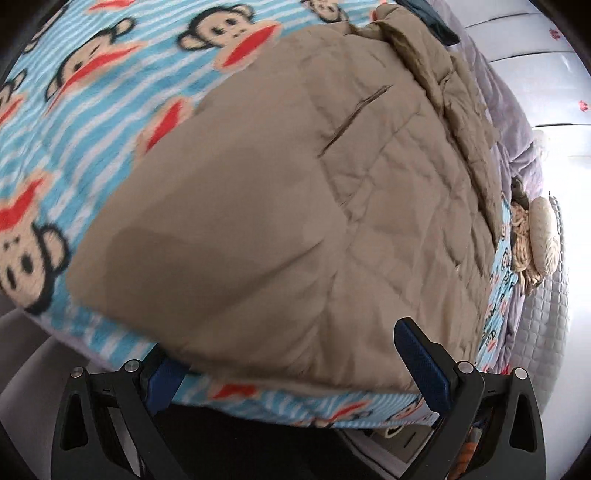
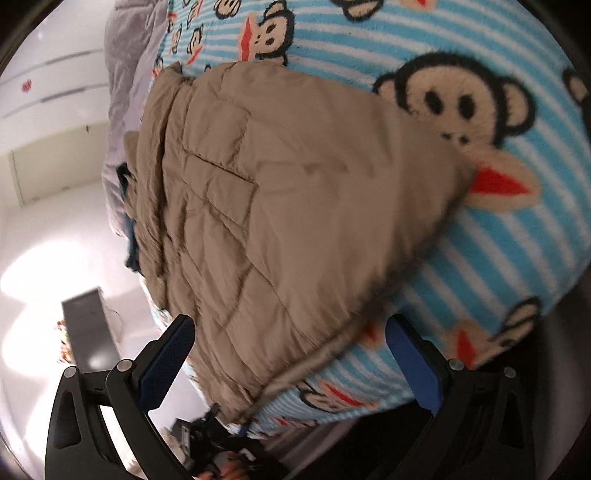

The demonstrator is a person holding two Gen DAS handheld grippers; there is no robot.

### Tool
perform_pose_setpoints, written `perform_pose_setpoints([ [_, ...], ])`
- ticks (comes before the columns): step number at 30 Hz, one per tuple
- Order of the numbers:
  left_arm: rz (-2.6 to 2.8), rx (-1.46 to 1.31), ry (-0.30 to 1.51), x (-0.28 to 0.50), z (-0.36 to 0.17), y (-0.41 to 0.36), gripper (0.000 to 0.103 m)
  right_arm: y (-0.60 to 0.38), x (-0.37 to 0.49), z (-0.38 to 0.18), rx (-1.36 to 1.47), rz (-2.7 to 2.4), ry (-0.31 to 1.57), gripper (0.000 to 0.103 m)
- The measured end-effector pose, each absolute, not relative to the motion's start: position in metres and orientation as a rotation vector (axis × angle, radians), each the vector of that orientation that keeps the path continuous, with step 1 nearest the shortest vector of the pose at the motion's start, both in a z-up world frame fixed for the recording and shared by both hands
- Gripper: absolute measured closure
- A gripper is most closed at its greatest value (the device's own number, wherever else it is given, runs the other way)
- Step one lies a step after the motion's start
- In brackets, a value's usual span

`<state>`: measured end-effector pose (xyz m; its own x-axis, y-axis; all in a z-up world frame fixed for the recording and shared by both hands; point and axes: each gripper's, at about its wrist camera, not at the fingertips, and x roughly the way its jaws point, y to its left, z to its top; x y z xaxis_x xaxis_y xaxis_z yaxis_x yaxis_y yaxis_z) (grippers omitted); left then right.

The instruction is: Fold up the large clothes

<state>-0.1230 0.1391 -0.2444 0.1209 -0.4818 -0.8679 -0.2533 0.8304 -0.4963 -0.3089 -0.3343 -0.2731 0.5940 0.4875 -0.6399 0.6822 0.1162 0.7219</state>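
Observation:
A tan quilted jacket [image 1: 280, 206] lies spread on a blue striped monkey-print blanket [image 1: 92, 85]. My left gripper [image 1: 291, 354] is open at the jacket's near edge, its jaws wide apart; the left finger is partly hidden under the hem. In the right wrist view the same jacket [image 2: 280, 206] lies on the blanket [image 2: 498, 258]. My right gripper [image 2: 291, 354] is open, jaws wide apart, straddling the jacket's near corner without gripping it.
A grey quilted cover [image 1: 509, 110] and a dark blue garment [image 1: 436, 18] lie beyond the jacket. A beige knitted item [image 1: 532, 240] sits at the bed's right edge. White floor and a dark box [image 2: 92, 328] show left of the bed.

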Motion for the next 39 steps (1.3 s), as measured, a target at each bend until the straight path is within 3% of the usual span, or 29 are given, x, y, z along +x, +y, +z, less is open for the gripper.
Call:
perform_pose_setpoints([
  [3,-0.214,-0.606,1.442,-0.114,-0.241,0.133,0.003,-0.333,-0.303,-0.278,1.591,-0.173,0.965,0.003],
  [4,-0.218,-0.603,1.440,-0.112,-0.240,0.132,0.007,-0.332,-0.301,-0.280,1.607,-0.174,0.953,0.011],
  [5,-0.221,-0.604,1.437,-0.110,-0.240,0.133,0.017,-0.331,-0.300,-0.282,1.624,-0.173,0.943,0.028],
  [6,-0.221,-0.599,1.440,-0.108,-0.240,0.131,0.024,-0.330,-0.301,-0.284,1.638,-0.181,0.948,0.036],
  [7,-0.222,-0.594,1.446,-0.106,-0.241,0.131,0.046,-0.330,-0.301,-0.288,1.653,-0.196,0.960,0.045],
  [8,-0.223,-0.593,1.449,-0.104,-0.243,0.131,0.060,-0.328,-0.303,-0.290,1.671,-0.208,0.961,0.054],
  [9,-0.230,-0.595,1.455,-0.103,-0.244,0.133,0.085,-0.328,-0.305,-0.290,1.675,-0.226,0.965,0.062],
  [10,-0.244,-0.608,1.450,-0.102,-0.244,0.136,0.088,-0.328,-0.305,-0.290,1.675,-0.226,0.965,0.081],
  [11,-0.249,-0.616,1.439,-0.102,-0.241,0.140,0.091,-0.327,-0.306,-0.289,1.665,-0.230,0.966,0.089],
  [14,-0.282,-0.604,1.395,-0.102,-0.224,0.143,0.091,-0.326,-0.305,-0.277,1.607,-0.223,0.947,0.094],
  [28,-0.318,-0.576,1.178,-0.054,-0.124,0.123,0.091,-0.352,-0.251,-0.201,1.437,-0.081,0.903,0.096],
  [39,-0.265,-0.528,1.001,0.045,-0.057,0.082,0.091,-0.398,-0.111,-0.116,1.125,0.129,0.900,0.096],
])
